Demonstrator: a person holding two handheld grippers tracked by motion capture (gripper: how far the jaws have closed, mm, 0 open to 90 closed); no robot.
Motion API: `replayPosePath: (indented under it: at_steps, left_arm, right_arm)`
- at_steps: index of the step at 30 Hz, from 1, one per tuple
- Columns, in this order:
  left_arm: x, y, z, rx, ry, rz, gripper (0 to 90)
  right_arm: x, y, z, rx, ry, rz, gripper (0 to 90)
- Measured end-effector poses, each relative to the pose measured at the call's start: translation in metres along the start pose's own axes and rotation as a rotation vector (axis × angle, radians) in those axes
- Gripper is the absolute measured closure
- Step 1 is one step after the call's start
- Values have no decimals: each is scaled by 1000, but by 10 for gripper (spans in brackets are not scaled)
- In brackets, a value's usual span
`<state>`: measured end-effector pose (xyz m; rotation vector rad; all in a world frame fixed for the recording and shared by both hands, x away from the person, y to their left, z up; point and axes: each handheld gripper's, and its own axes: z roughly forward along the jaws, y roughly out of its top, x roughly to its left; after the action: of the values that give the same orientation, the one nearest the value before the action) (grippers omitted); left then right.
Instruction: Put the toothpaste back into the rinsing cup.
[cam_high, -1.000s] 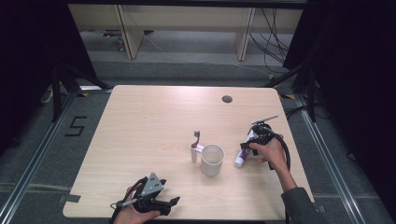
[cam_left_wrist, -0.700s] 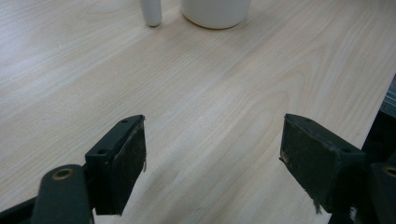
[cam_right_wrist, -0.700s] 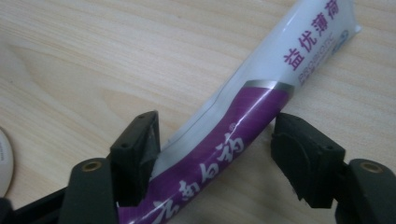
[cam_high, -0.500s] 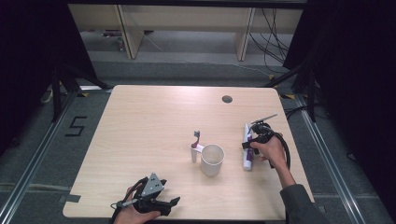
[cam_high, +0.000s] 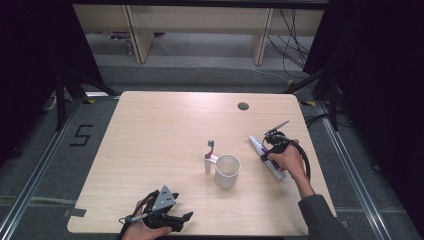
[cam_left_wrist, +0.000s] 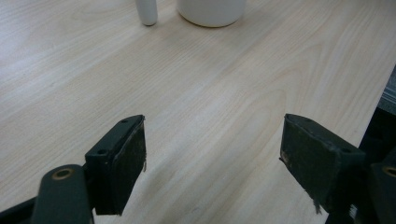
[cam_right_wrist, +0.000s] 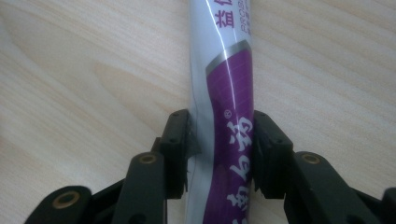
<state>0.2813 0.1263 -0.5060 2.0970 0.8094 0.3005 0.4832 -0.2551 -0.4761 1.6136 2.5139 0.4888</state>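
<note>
Toothpaste tube is lying flat on the table, right of centre, pointing roughly toward the far-left. Right gripper is sitting over it; its jaws have just been closing and are now pressing on both sides of the tube's white-and-purple body. Right gripper view is giving that contact plus the print on the tube; high view is showing only part of the tube sticking out either side of the right hand, with the contact itself hidden under the gripper.

High view is adding the surroundings: white cup standing upright near the tube on its left, toothbrush just beside the cup's left side, head up.

Left gripper is resting at the near edge, well apart from everything. Left gripper view is showing its jaws wide apart, bare table between them, with the cup's base and the toothbrush's lower end at the top edge.
</note>
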Motion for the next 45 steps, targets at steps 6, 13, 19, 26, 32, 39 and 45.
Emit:
replayPosePath:
  at_steps: [6,13,19,26,32,39,45]
  left_arm:
    - [1,0,-1,19,13,21,222]
    - [-1,0,0,8,0,13,222]
    - [-1,-1,-1,14,-5,16,222]
    - [-2,0,1,7,-7,2,222]
    - [0,0,1,18,8,20,222]
    - [0,-1,0,26,7,32,222]
    - [-1,-1,1,22,3,30,222]
  right_arm:
    - [8,4,-7,33,10,-54,756]
    - [13,8,-2,86,-25,-90,755]
    - [16,12,2,131,-25,-122,755]
    - [17,14,3,148,-24,-139,756]
    - [18,18,4,177,-36,-196,759]
    - [20,21,5,194,-53,-237,761]
    - [23,24,5,225,-66,-257,762]
